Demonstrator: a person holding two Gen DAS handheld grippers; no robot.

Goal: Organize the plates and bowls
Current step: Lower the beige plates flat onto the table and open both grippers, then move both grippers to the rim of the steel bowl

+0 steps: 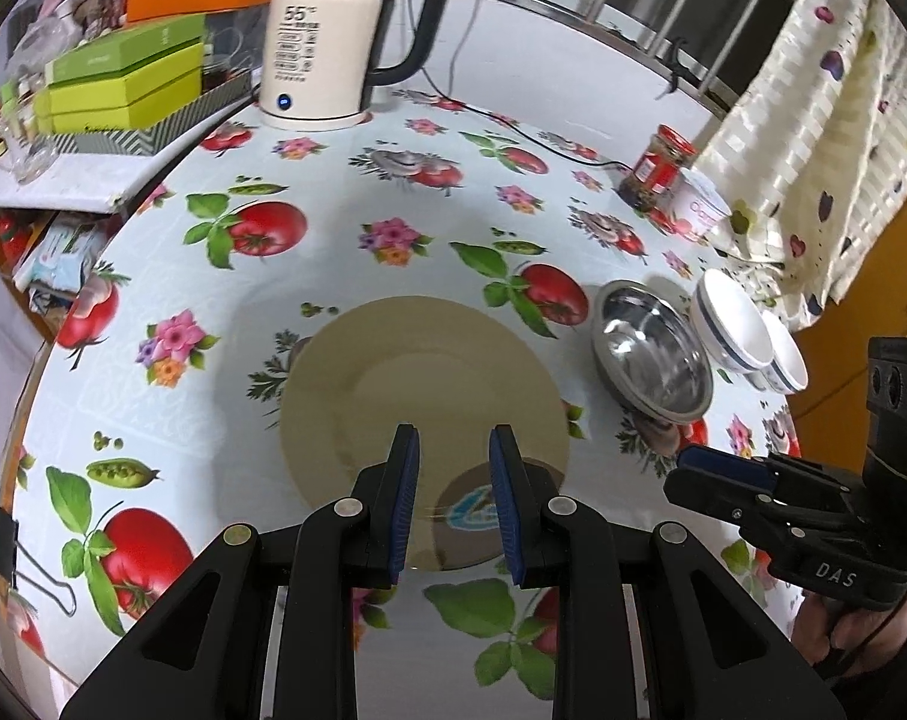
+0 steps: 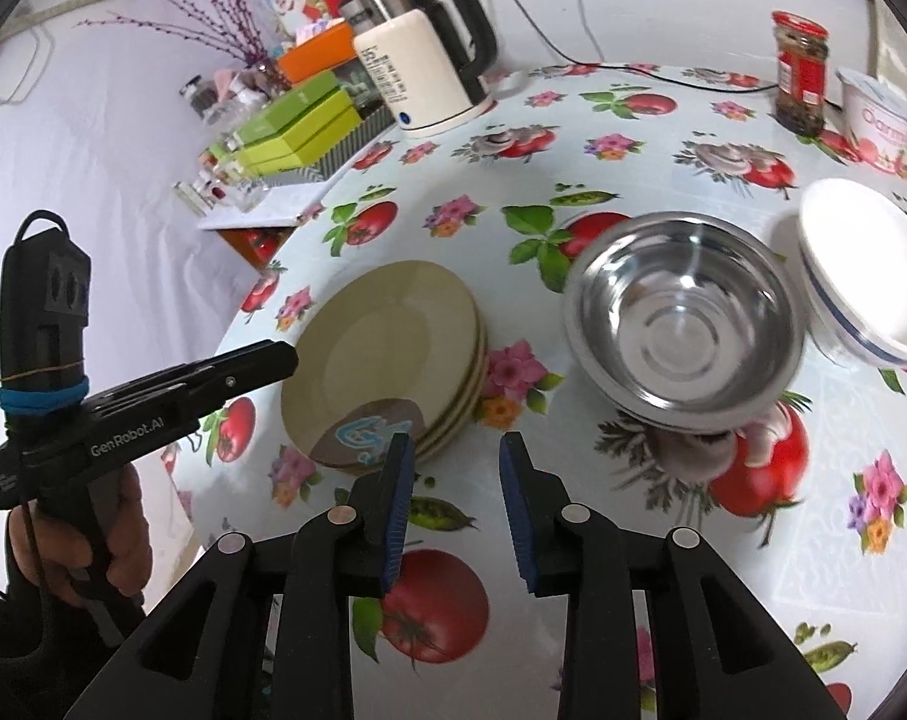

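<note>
Blue-padded black left gripper (image 1: 453,450) fills the foreground of the left wrist view, jaws apart with nothing between them, poised over the near rim of the round beige plate stack (image 1: 423,420). That stack lies on the tomato-print tablecloth (image 1: 333,276). To its right sit one shiny steel bowl (image 1: 654,351) and two white blue-rimmed bowls (image 1: 735,324), nested and leaning. The right gripper shows side-on at the edge, its state unclear from here.

Seen from the right wrist, the black right gripper (image 2: 456,456) hangs just beside the stack's near edge, also open and empty. Roughly three or four plates are stacked, slightly offset; a small brown dish with a blue motif (image 2: 366,435) rests on the top plate's near edge. The steel bowl looks like two nested. A cream electric kettle (image 2: 429,72), one red-lidded glass jar (image 2: 801,75) and one white tub (image 2: 879,117) stand behind.

Risks, as I judge: grabbing the offset stack by one rim could slide the plates apart or tip the small dish off; the leaning white bowls could roll if nudged
</note>
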